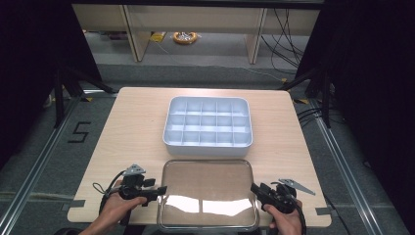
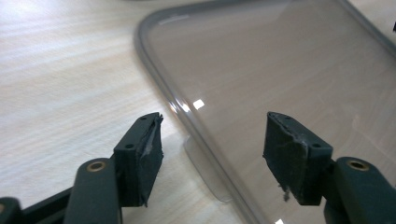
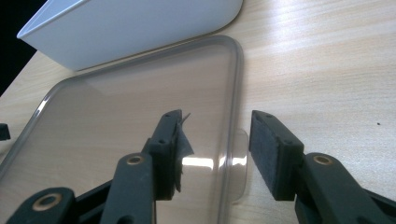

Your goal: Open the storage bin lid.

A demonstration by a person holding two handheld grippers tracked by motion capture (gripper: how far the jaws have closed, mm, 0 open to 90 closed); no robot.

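A clear plastic lid (image 1: pixel 208 191) lies flat on the wooden table, just in front of a white compartment box (image 1: pixel 208 122). My left gripper (image 1: pixel 164 189) sits at the lid's left edge. In the left gripper view its jaws (image 2: pixel 212 140) stand open astride the lid's rim (image 2: pixel 187 116) and small tab, with the pads clear of both. My right gripper (image 1: pixel 253 187) is at the lid's right edge. Its jaws (image 3: pixel 215 135) are open too, one on each side of the rim (image 3: pixel 236 93) and tab. The white box's wall (image 3: pixel 126 23) rises just beyond the lid.
The table (image 1: pixel 132 127) has bare wood left and right of the box. Its front edge runs close under both hands. Black stand legs (image 1: pixel 61 93) and cables (image 1: pixel 313 112) stand on the floor beside the table.
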